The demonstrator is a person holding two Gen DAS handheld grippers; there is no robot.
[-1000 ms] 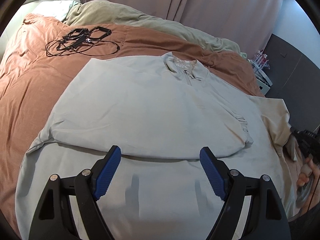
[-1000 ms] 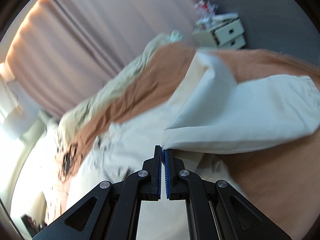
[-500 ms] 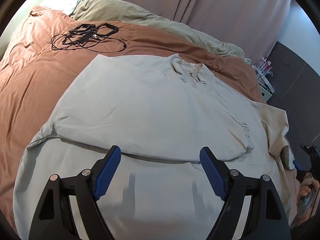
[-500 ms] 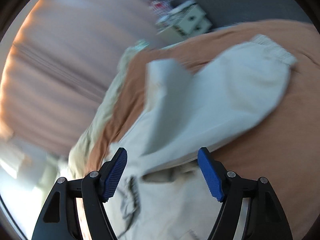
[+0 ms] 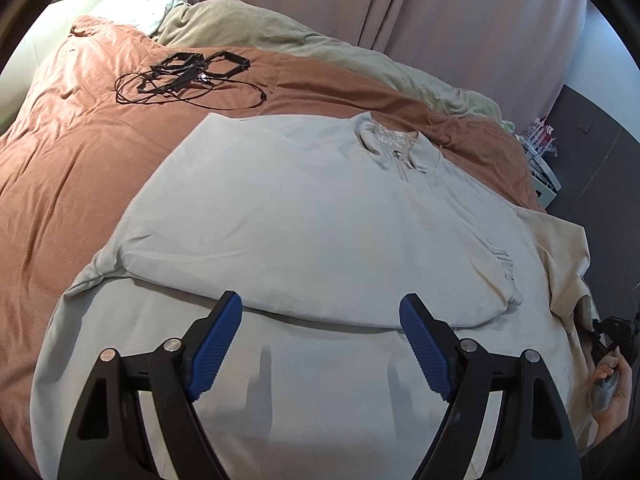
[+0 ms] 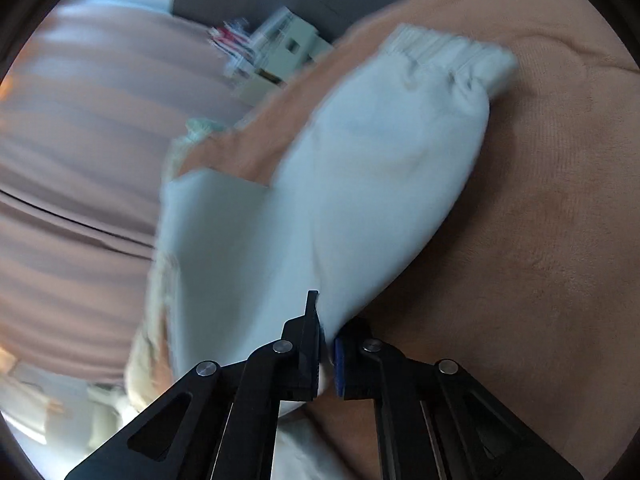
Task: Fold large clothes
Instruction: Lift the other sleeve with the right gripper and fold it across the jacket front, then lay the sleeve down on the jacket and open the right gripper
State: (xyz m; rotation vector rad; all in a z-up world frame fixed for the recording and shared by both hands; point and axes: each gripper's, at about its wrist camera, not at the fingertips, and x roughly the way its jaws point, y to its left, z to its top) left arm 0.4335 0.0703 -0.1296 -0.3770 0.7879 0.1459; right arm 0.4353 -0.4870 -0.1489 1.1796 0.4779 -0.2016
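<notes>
A pale grey zip-neck sweatshirt (image 5: 320, 220) lies spread on the rust bedspread (image 5: 60, 180), its left sleeve folded across the chest. My left gripper (image 5: 320, 332) hovers open above the lower body of the sweatshirt, with nothing between its blue pads (image 5: 214, 344). In the blurred right wrist view the other sleeve (image 6: 380, 180) stretches away to its ribbed cuff (image 6: 440, 52). My right gripper (image 6: 327, 344) is shut on the near edge of that sleeve. A person's hand (image 5: 608, 384) on the right gripper's handle shows at the left wrist view's right edge.
Black cables and frames (image 5: 188, 76) lie on the bedspread behind the sweatshirt. An olive blanket (image 5: 320, 48) is bunched along the far side under pink curtains (image 5: 440, 20). A small white drawer unit (image 6: 280, 52) stands by the dark wall past the bed's right side.
The right gripper let go of a folded edge, opened wide, rolled and dropped lower, then shut on the sleeve nearer the bedspread. The left gripper stayed open and in place.
</notes>
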